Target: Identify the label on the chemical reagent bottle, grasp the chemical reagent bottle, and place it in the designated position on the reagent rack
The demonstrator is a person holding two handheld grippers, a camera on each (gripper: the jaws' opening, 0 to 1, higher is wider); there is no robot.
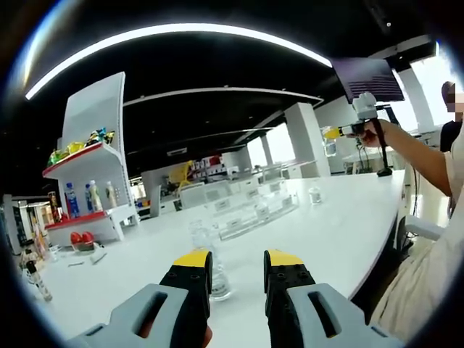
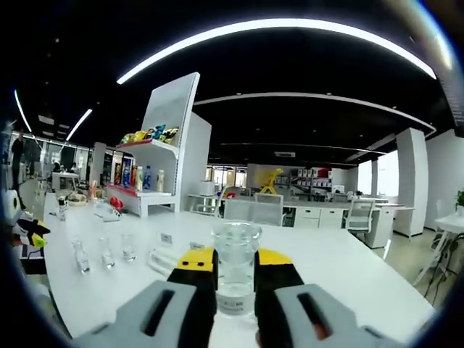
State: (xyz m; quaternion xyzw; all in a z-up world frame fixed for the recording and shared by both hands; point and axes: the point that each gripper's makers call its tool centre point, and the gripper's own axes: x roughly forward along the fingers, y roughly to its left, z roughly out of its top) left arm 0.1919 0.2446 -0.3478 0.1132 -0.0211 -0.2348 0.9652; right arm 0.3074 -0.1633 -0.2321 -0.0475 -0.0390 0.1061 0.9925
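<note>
On the far left of the left gripper view a white display shelf [image 1: 90, 181] stood on the white table [image 1: 348, 217], stocked with coloured drink bottles and snack packets. Nearer the middle, a small clear glass bottle [image 1: 206, 257] stood upright on the table just beyond the left gripper [image 1: 238, 262], whose yellow-tipped black jaws stood apart with nothing between them. Behind that bottle lay a clear, stepped reagent rack [image 1: 250, 206] with small labels on its fronts, and one more small bottle stood apart further right. At the upper right a person's hand held the right gripper [image 1: 355, 129] raised above the table.

In the right gripper view the left gripper [image 2: 29, 233] showed at the left edge. Three small clear bottles [image 2: 105, 254] stood in a loose row on the table, with the shelf behind them and the rack to their right. In the centre, the right gripper [image 2: 235, 264] was clamped on the chemical reagent bottle [image 2: 235, 268]: a clear glass bottle, upright, wide-mouthed, apparently part-filled with clear liquid, with a small white label low on its front whose writing was too small to read. Both yellow tips pressed its sides, and it was held in front of the camera above the table.
</note>
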